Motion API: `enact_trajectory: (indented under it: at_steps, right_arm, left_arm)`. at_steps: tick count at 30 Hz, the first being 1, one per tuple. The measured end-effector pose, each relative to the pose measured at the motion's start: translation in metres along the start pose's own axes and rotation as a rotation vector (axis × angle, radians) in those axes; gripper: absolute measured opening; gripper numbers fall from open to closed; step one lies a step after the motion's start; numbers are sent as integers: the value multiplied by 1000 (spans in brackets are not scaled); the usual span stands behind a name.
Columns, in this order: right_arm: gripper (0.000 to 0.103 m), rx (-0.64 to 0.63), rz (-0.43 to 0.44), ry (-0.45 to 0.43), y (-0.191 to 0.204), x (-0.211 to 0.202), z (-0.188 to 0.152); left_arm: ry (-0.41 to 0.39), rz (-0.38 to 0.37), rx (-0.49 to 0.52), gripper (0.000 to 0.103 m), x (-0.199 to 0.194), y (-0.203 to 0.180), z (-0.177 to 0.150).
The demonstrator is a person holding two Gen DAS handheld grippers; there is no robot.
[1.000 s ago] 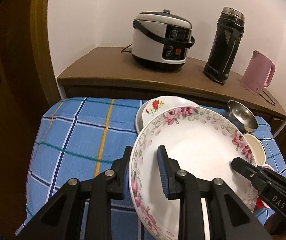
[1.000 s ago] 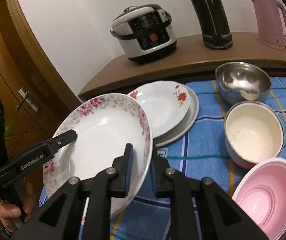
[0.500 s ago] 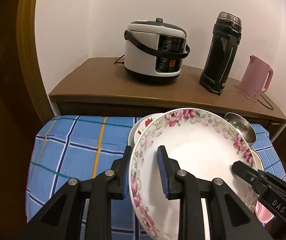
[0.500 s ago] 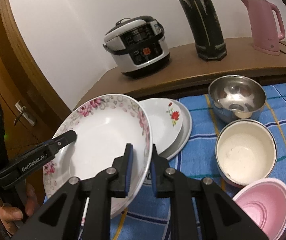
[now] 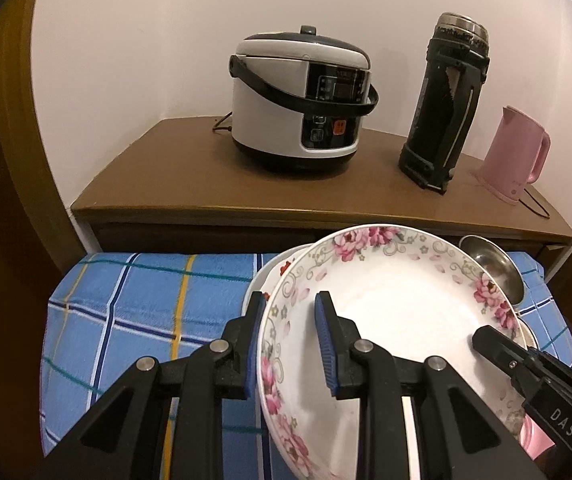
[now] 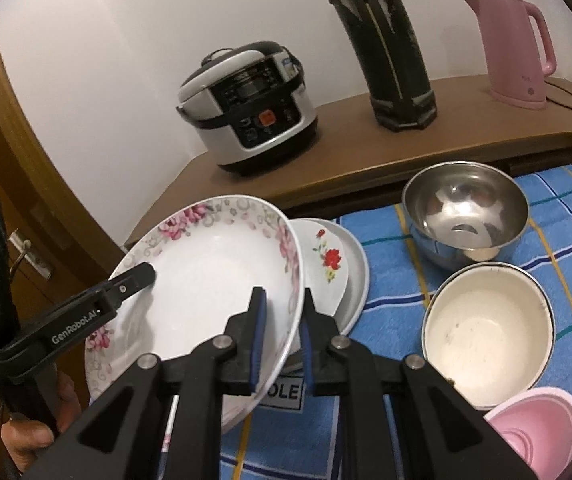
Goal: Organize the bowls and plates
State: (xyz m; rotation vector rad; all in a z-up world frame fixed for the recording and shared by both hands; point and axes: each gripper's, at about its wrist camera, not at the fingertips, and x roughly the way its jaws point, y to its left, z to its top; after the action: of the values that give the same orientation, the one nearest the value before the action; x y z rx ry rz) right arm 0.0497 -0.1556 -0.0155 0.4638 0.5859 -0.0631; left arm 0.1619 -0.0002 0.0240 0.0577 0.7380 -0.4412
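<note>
A white plate with pink flowers (image 5: 398, 300) (image 6: 213, 272) is held in the air between both grippers, above the blue checked cloth. My left gripper (image 5: 290, 344) is shut on its left rim. My right gripper (image 6: 281, 336) is shut on its right rim. Behind it a white plate with red flowers (image 6: 326, 260) lies on another plate. A steel bowl (image 6: 466, 212), a cream bowl (image 6: 490, 328) and a pink bowl (image 6: 538, 428) stand to the right.
A brown sideboard (image 5: 189, 176) behind the cloth carries a rice cooker (image 5: 298, 100), a black flask (image 5: 446, 100) and a pink kettle (image 5: 514, 156). A wooden door (image 6: 5, 184) is at the left.
Both grippers have lifted the flowered plate higher and drawn it back from the stacked plates. The sideboard now sits lower and nearer in both views.
</note>
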Motion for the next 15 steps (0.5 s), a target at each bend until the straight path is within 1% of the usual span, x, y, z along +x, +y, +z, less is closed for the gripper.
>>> enact_trajectory:
  at_steps: [6,15]
  right_arm:
    - [16,31,-23,-14,-6,15,8]
    - [16,74,-60,-16,-16,37,16]
  left_arm:
    - [8,-5,24,27,19,-1,9]
    - [34,-14,24,27,47,1,14]
